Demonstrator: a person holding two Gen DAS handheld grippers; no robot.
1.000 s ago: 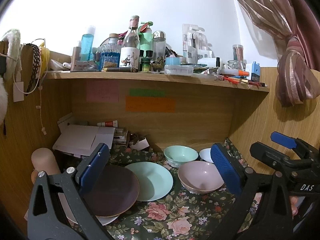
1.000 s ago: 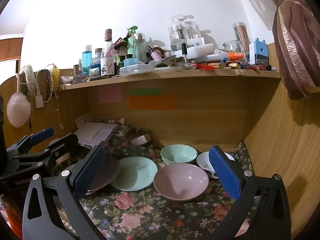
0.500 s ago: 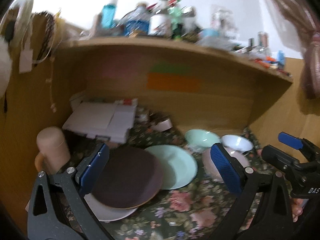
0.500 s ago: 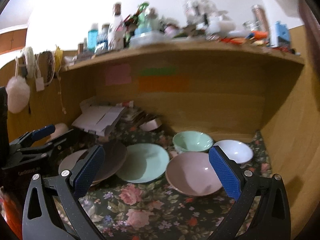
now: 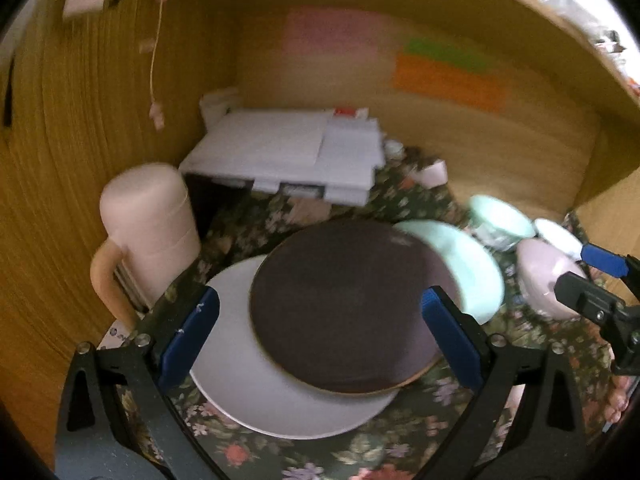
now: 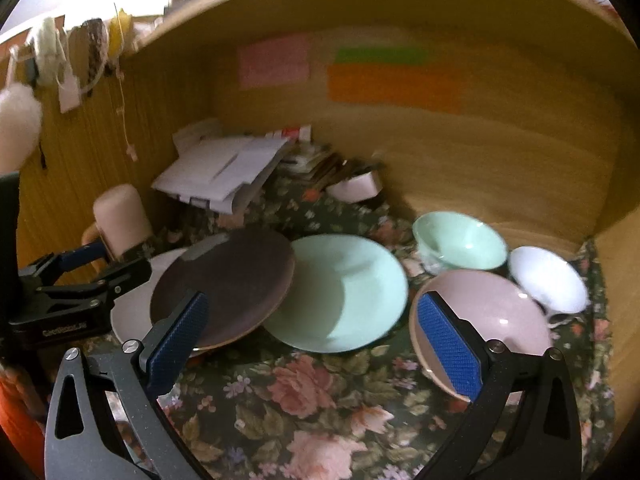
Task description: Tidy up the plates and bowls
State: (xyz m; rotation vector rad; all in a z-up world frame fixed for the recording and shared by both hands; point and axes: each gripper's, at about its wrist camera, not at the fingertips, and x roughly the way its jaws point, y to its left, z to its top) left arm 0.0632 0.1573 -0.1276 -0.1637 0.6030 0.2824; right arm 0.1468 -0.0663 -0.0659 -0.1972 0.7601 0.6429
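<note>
A dark brown plate [image 5: 344,312] [image 6: 228,288] lies on a white plate [image 5: 256,392] [image 6: 132,308] and overlaps a mint green plate [image 6: 344,296] [image 5: 476,272]. To the right stand a pink bowl [image 6: 492,320] [image 5: 544,276], a mint bowl [image 6: 460,244] [image 5: 500,220] and a white bowl [image 6: 548,280] [image 5: 556,232]. My left gripper [image 5: 320,340] is open above the brown plate, its pads either side of it. My right gripper [image 6: 312,344] is open and empty, above the cloth between the green plate and the pink bowl.
A floral cloth [image 6: 312,400] covers the desk inside a wooden alcove. A pink mug [image 5: 148,228] stands at the left wall. A pile of white papers [image 5: 288,152] and a small white box [image 6: 356,188] lie at the back.
Both grippers have tilted down and moved forward towards the dishes. The left one has closed in over the brown plate; the shelf with bottles has left the view. The dishes have not moved.
</note>
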